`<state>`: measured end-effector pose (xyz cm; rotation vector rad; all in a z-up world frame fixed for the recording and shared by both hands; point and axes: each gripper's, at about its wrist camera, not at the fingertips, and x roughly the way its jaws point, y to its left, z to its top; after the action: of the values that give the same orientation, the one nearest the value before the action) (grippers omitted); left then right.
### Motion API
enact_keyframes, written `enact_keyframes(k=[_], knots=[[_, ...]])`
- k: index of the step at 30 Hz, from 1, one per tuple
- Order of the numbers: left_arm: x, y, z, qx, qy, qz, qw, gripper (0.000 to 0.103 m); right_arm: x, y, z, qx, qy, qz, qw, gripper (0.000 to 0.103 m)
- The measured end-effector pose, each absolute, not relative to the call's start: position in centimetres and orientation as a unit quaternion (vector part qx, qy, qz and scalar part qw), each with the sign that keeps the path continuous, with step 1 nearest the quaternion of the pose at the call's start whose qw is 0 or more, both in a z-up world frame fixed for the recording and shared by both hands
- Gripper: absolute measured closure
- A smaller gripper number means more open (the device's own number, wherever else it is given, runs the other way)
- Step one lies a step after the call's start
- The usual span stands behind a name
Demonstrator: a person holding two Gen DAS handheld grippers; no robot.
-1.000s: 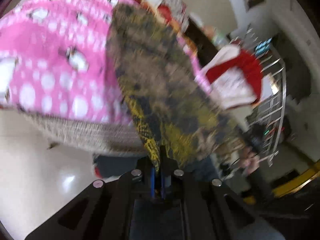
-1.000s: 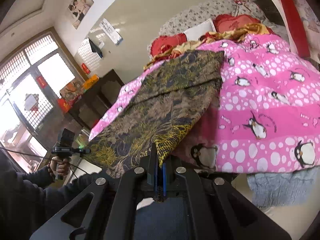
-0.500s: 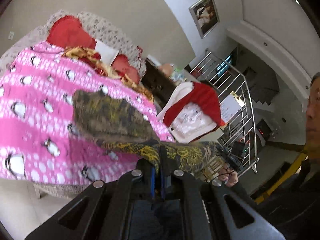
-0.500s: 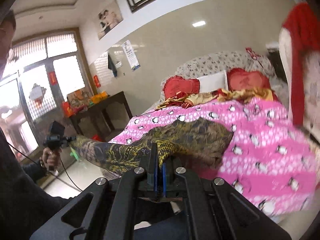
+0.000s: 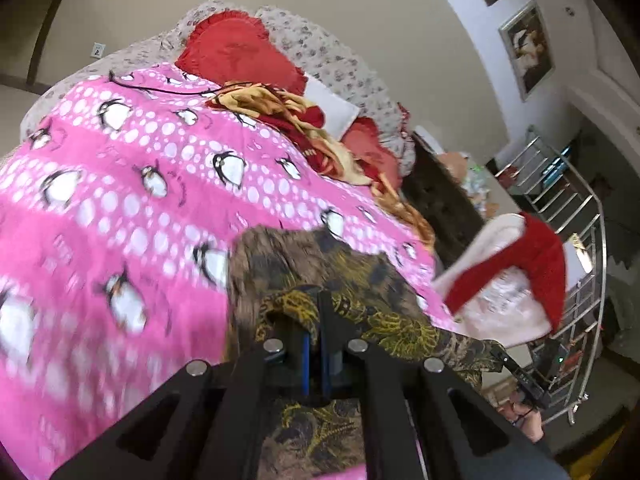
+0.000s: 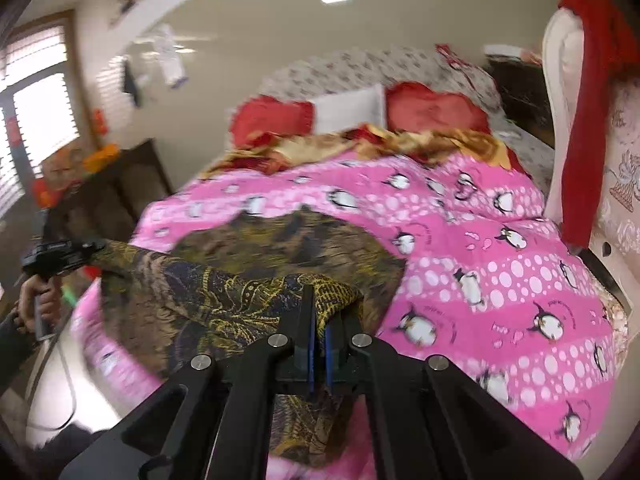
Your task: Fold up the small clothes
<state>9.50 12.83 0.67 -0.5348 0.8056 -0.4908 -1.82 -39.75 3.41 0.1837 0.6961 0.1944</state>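
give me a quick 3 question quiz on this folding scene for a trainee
1. True or false: both the left gripper and the right gripper are clamped on the brown and yellow patterned garment.
2. What animal is printed on the pink blanket? A) cats B) penguins C) ducks
3. Fill in: the far part of the garment rests on the ____.

Key: 1 true; 2 B; 3 pink blanket.

Colours and patterns on the bed.
Garment (image 6: 280, 256): brown-black with yellow paisley. Blanket (image 6: 500, 248): pink, white dots, penguins. Pillows (image 6: 436, 110): red.
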Motion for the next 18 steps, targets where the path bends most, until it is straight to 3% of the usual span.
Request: enact_keyframes(k=[1,9,18], knots=[[10.8,12.1,0.5,-0.241,0.385,-0.228,0.861,0.100,-1.0,-39.8,3.1,0.090,0.345,0.087,0.930,0.097],[17.7,9.7,-4.3,-0.207,0.439,-0.184,0.855,0.100,8.3,-39.8,-1.7,0.086,0.421,0.039,0.902,0.097],[18.8,8.9,-8.4,-0.176,0.476,-0.143,0.850,0.096,12.9,-40.0,-6.7,0.100,0.476,0.012,0.874,0.097]])
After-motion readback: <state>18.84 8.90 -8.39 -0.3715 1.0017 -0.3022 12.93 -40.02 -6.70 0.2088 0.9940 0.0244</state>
